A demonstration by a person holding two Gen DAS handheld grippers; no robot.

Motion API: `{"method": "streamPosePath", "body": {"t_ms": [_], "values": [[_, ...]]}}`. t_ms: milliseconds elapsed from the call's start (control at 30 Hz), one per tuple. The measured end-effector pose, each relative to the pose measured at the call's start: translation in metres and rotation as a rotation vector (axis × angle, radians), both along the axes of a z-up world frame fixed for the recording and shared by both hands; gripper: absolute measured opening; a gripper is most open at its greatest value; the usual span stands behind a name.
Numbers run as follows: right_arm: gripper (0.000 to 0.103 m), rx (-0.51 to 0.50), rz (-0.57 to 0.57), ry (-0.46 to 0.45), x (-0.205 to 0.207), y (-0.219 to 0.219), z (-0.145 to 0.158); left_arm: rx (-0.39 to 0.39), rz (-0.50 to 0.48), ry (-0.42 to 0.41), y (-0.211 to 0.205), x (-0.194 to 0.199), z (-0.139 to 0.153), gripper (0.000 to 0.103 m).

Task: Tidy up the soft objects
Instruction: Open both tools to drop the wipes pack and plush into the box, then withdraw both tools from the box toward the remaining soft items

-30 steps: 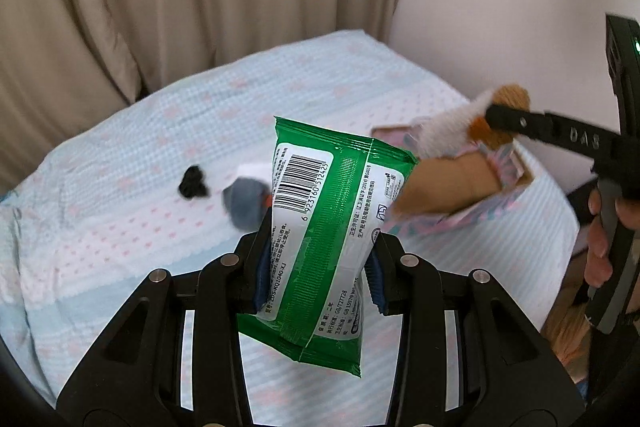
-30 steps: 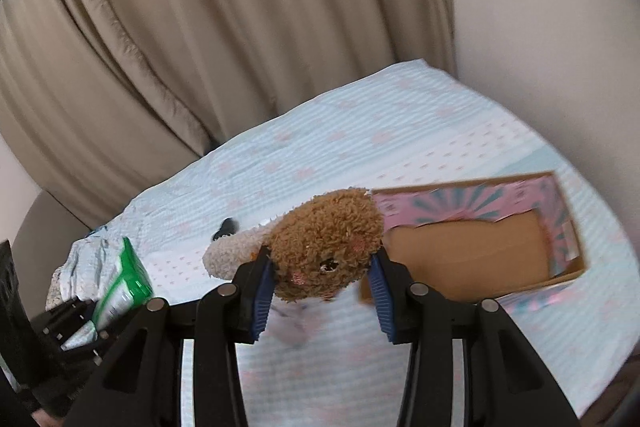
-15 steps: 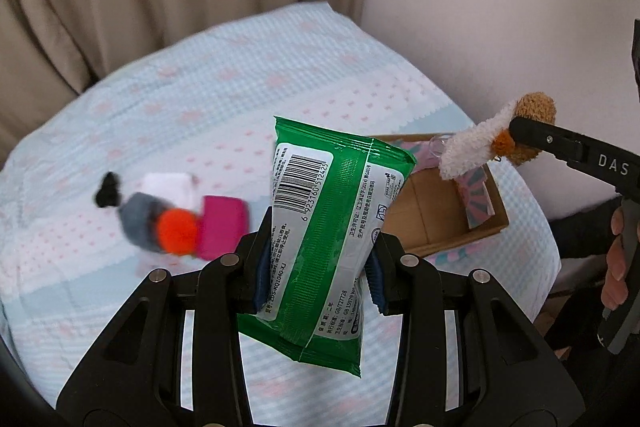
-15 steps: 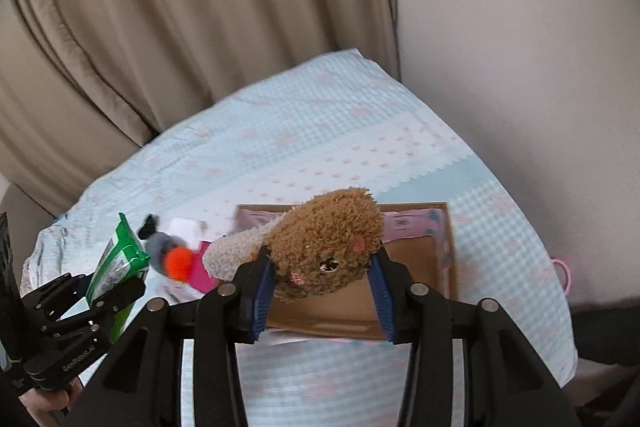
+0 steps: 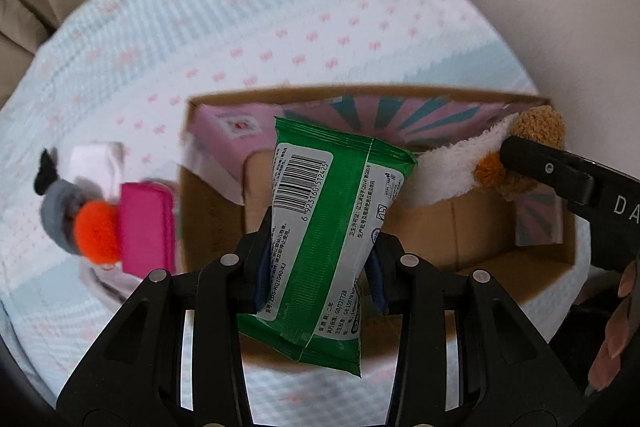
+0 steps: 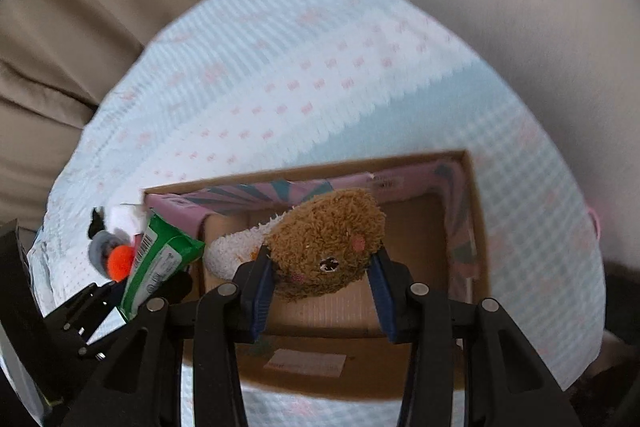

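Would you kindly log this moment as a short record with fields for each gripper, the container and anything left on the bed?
left gripper: shut on green wipes pack, held over the box
right gripper: shut on brown plush toy, held over the box
cardboard box: open, on blue patterned bedspread
left on bed: grey and orange plush, pink item beside the box

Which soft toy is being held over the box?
The brown plush, pinched in the right gripper above the cardboard box. The grey toy with the orange pompom lies on the bed outside it.
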State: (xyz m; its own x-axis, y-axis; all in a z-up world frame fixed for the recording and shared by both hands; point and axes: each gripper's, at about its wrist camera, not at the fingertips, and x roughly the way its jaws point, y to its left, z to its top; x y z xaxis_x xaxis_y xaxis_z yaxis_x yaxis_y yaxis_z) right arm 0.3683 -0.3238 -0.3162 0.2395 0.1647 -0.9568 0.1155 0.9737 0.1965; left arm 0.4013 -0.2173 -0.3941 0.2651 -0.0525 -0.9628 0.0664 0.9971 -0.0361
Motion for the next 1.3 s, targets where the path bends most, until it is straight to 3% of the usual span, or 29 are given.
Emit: {"method": "streamPosePath", "body": {"t_ms": [233, 267, 333, 367, 433, 933, 1300], "values": [[0.040, -0.025, -0.034, 0.120, 0.014, -0.001, -0.040, 0.043, -0.010, 0.084, -0.008, 0.011, -0.029, 0.035], [0.042, -0.028, -0.038, 0.124, 0.014, -0.002, -0.041, 0.041, -0.007, 0.080, -0.009, 0.011, -0.027, 0.040], [0.050, -0.038, -0.049, 0.126, 0.013, -0.004, -0.042, 0.018, 0.001, 0.090, -0.010, 0.010, -0.025, 0.077], [0.069, -0.016, -0.058, 0.141, 0.013, -0.006, -0.045, 0.016, 0.009, 0.105, -0.010, 0.011, -0.024, 0.103], [0.103, 0.022, -0.065, 0.187, 0.013, -0.009, -0.051, 0.026, 0.009, 0.091, -0.009, 0.009, -0.021, 0.102], [0.103, 0.018, -0.065, 0.141, -0.009, -0.031, -0.024, 0.037, -0.024, 0.060, -0.017, -0.013, 0.012, 0.102], [0.103, 0.026, -0.031, 0.065, -0.030, -0.026, 0.035, 0.027, -0.052, -0.046, -0.019, -0.050, 0.078, 0.102]]}}
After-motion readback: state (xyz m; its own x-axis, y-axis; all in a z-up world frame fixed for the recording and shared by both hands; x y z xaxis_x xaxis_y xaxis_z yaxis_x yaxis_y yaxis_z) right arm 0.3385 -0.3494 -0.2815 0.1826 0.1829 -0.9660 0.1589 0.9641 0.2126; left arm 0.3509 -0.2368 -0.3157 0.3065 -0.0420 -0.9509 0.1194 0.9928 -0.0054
